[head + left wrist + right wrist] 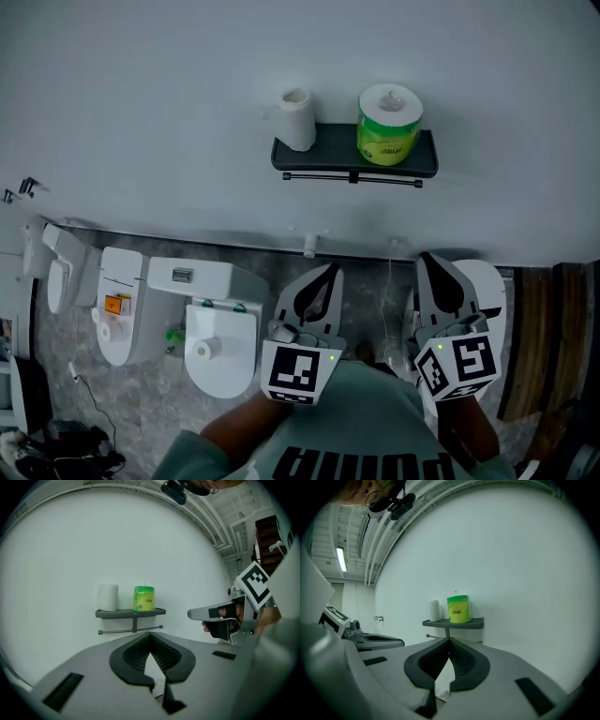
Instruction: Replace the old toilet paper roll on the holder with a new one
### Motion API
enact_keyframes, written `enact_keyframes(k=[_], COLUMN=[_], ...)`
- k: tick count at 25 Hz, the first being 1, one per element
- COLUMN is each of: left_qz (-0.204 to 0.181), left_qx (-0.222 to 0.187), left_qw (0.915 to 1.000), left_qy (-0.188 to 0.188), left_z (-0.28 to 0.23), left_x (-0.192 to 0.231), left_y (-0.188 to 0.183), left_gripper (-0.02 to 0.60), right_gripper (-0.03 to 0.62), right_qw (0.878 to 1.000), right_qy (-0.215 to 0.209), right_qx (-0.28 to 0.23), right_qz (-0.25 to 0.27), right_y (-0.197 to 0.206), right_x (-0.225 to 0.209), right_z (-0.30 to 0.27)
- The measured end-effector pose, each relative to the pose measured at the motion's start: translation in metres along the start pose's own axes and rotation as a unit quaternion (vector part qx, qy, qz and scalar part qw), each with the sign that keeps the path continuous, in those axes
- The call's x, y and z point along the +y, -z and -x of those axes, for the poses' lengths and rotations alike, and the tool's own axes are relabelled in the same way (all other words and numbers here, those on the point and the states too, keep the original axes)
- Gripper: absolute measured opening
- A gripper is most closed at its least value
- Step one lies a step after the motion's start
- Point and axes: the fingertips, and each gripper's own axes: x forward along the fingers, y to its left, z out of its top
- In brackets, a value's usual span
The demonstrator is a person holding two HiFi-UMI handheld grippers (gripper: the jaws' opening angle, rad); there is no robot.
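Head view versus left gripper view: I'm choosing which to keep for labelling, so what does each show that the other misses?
Only the head view: white bathroom fixtures standing on the floor. Only the left gripper view: ceiling beams overhead. Both: the wall shelf carrying a bare white roll and a green-wrapped roll, the bar beneath it, and the right claw.

Dim, bluish light; a long white ceiling tube lamp (341, 558) glows. Gripper views bulge fisheye-style, corners black; the dark grey wall shelf (336, 150) looks sharp.
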Motion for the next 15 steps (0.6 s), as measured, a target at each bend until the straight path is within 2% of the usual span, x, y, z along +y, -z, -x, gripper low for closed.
enact_keyframes(k=[6,15], left_qz=[0.005,-0.001], left_qx=[-0.004,-0.007], left_qw=[0.9997,0.9994], left_qy=[-0.022,-0.034], left_z=[0.013,0.030], left_x=[-0.016,-0.037], left_y=[0.004,0.014], left_gripper=[0.005,0.005], right_gripper=[0.009,0.009], right_qw=[1.000,0.999], right_qy=[-0.028,-0.046], right_qx=[0.003,0.012], right_qz=[0.002,0.008], right_y=[0.010,0.025], right_x=[0.002,0.003], right_z=[0.013,0.030])
